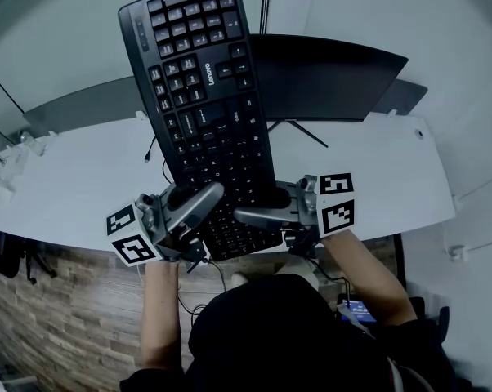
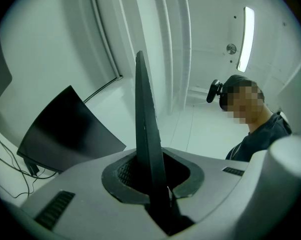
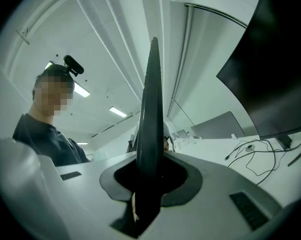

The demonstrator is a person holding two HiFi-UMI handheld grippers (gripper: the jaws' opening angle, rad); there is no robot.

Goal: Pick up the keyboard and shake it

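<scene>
**Keyboard held clear of counter, two-point grip**

My left gripper (image 1: 203,205) and right gripper (image 1: 248,216) hold the keyboard (image 1: 199,88) at its near end, one from each side. In both gripper views my fingers are pinched on the thin black edge, with nothing else between them. Gripping from opposite sides should keep the board from twisting when swung. The keyboard points away from me, keys toward the head view, off the counter (image 1: 66,182). Its far end reaches past the monitor (image 1: 328,76), which stands at the counter's back. Judgement: the keyboard is up and placed for shaking. One moment does not show whether it is being shaken.
</scene>
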